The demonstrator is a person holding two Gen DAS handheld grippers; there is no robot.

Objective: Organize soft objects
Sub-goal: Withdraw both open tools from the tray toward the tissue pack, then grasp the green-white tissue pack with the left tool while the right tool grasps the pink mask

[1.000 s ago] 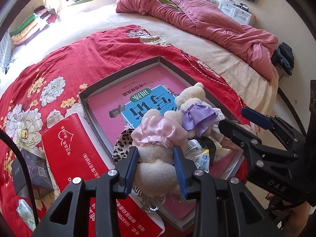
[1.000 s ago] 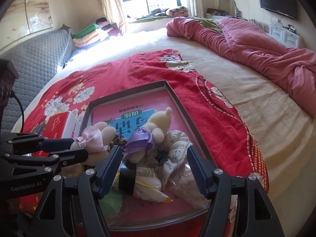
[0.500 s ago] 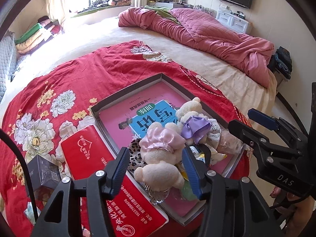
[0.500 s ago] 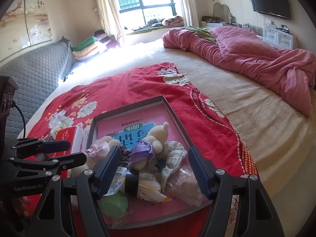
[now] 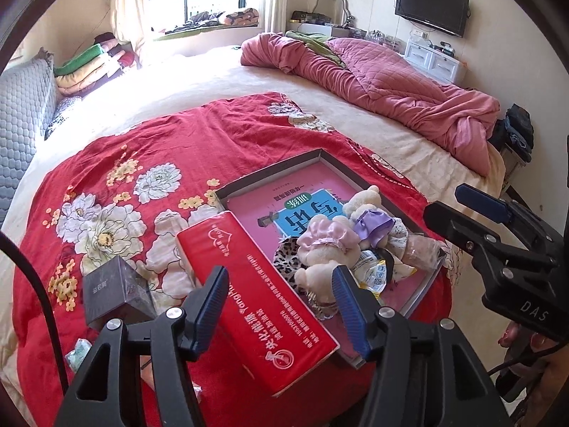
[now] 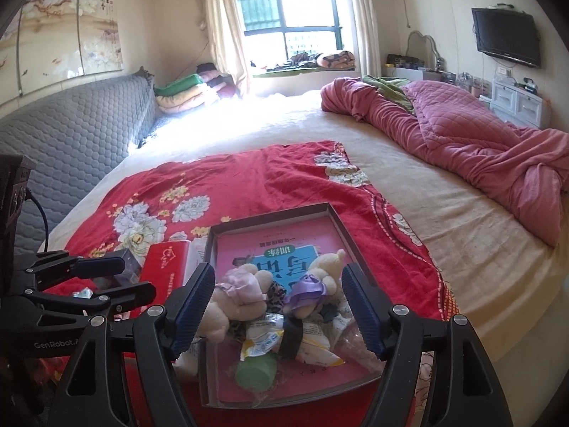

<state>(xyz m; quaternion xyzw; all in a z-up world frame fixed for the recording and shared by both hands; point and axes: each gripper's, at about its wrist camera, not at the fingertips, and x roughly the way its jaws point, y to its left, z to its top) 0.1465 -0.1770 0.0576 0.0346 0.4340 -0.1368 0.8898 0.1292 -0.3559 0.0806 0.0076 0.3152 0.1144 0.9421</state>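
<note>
Left hand-held gripper [image 5: 279, 300]: jaws just opened, empty, above the red tissue pack [image 5: 254, 295].
Right hand-held gripper [image 6: 279, 307]: wide, empty.
Teddy bears [image 6: 245, 295]: in tray [image 6: 334, 217], bed's near edge.
Left view only: dark box [image 5: 115, 290].
Right view only: green cup [image 6: 255, 373].

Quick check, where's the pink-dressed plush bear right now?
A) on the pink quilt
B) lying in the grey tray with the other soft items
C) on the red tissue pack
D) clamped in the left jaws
B: the pink-dressed plush bear lies in the grey tray beside the purple-dressed bear, and the left gripper is open with nothing between its jaws.
</note>
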